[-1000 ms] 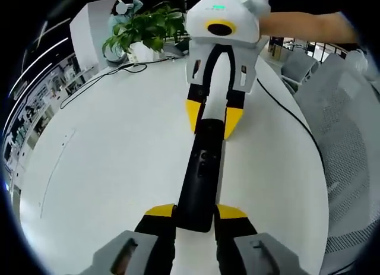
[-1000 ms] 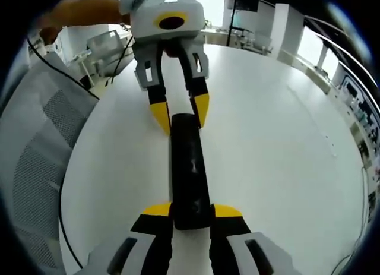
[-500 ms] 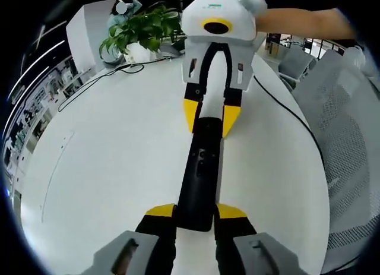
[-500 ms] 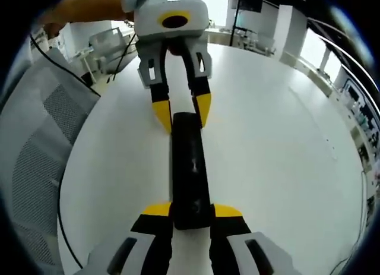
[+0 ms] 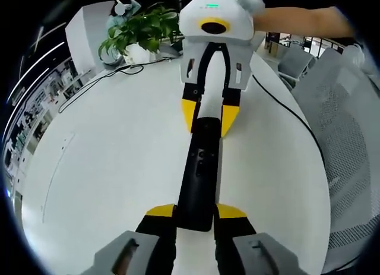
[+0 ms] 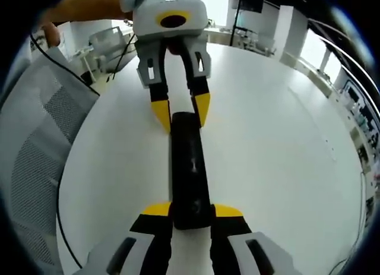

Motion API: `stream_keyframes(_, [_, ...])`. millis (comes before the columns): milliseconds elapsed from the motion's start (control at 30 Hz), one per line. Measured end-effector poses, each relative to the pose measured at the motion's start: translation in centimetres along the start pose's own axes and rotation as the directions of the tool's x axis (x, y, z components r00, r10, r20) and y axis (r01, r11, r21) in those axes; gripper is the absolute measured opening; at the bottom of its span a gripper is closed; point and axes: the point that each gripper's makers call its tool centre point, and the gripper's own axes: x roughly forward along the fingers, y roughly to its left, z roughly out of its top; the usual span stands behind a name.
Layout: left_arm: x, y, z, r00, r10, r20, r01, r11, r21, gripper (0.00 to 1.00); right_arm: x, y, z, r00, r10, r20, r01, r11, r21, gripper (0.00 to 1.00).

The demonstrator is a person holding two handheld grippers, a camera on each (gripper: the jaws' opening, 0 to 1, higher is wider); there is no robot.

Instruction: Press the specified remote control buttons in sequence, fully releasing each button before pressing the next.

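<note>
long black plastic remote control (image 5: 199, 171) lies on round white table (image 5: 113, 168) | left gripper (image 5: 195, 212) clamps its near end | right gripper (image 6: 192, 211) clamps the opposite end | leafy green potted plant (image 5: 142, 31) at far edge

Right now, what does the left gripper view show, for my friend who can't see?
A black remote control lies on a white table, held at both ends by yellow-tipped grippers: the left gripper nearest, the right gripper opposite. A potted plant stands behind.
</note>
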Motion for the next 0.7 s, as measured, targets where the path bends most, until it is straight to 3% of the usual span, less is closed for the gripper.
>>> stream_keyframes(433, [0.0,0.1,0.0,1.0,-0.001,0.004,0.001,1.0,0.008,0.23,-0.2,0.2,0.4,1.0,-0.002,-0.003,0.002,1.0,-0.011,0.28])
stream_keyframes(700, [0.0,0.0,0.0,1.0,0.0,-0.003,0.0,1.0,0.014,0.23,-1.3,-0.1,0.8,1.0,-0.02,0.003,0.02,0.999,-0.026,0.25])
